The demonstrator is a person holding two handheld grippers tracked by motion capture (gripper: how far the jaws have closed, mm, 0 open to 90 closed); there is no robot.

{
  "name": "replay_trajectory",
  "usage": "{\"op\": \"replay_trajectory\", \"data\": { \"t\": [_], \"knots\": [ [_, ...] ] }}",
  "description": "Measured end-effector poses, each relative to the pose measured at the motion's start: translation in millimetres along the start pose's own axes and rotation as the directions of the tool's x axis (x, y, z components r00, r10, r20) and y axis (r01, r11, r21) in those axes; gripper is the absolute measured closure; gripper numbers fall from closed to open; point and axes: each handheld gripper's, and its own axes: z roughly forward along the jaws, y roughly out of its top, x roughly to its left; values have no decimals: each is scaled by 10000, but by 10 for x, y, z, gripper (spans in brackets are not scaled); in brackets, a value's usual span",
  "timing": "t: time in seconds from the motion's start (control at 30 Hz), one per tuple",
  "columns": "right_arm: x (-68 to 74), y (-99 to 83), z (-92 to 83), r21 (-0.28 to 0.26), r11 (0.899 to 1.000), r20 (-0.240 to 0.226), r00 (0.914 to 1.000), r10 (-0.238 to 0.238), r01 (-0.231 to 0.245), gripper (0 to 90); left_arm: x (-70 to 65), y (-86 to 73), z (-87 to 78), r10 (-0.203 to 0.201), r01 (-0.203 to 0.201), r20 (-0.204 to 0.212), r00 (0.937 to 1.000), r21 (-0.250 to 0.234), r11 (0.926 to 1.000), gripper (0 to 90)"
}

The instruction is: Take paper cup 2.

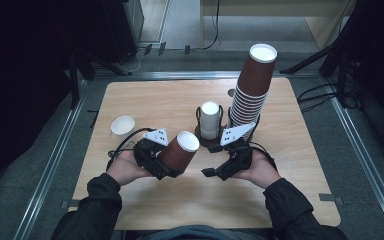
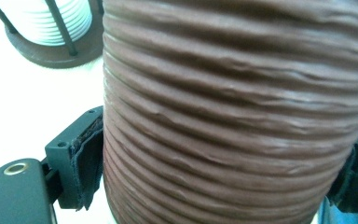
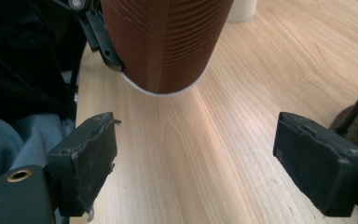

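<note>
Brown ribbed cup (image 1: 179,152) clamped in left tool (image 1: 161,162), tilted above worktop (image 1: 290,150). Right tool (image 1: 215,171) just beside cup's base, jaws wide apart, empty. Tall cup stack (image 1: 250,92) and holder of white cups (image 1: 210,120) beyond right tool.

Dark jacket sleeves (image 1: 100,192); black grippers, left (image 1: 167,167) and right (image 1: 215,172), bear grey triangular plates and black cables.

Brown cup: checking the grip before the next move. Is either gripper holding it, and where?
The left gripper clamps the brown cup by its ribbed side wall; the right gripper is open and empty.
</note>
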Motion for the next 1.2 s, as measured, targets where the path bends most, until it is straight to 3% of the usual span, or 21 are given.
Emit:
{"op": "replay_trajectory", "data": {
  "t": [0.17, 0.4, 0.67, 0.77, 0.9, 1.1, 1.2],
  "knots": [
    [-31, -26, 23, 306, 9995, 153, 9999, -70, 65, 140, 47, 24, 63, 589, -574, -140, 9982, 883, 9944, 105],
    [-55, -34, 62, 372, 9992, 182, 9997, -144, 137, 139, 68, 26, 132, 704, -659, -266, 9972, 1424, 9876, 105],
    [-41, -8, 97, 364, 9989, 127, 9995, -288, 283, 140, 68, 59, 286, 1141, -1016, -388, 9927, 2396, 9655, 102],
    [-24, 8, 107, 328, 9990, 32, 9996, -297, 296, 140, 42, 80, 336, 1213, -1125, -210, 9924, 2448, 9630, 102],
    [-11, 35, 135, 311, 9986, -56, 9991, -425, 427, 140, 4, 88, 389, 1440, -1372, -57, 9896, 2682, 9535, 100],
    [7, 74, 189, 353, 9984, -260, 9988, -423, 432, 140, -20, 98, 415, 1472, -1462, 165, 9890, 2662, 9528, 100],
    [7, 88, 236, 505, 9981, -337, 9988, -342, 359, 140, -51, 107, 449, 1567, -1582, 275, 9873, 2747, 9484, 100]
  ]
}}
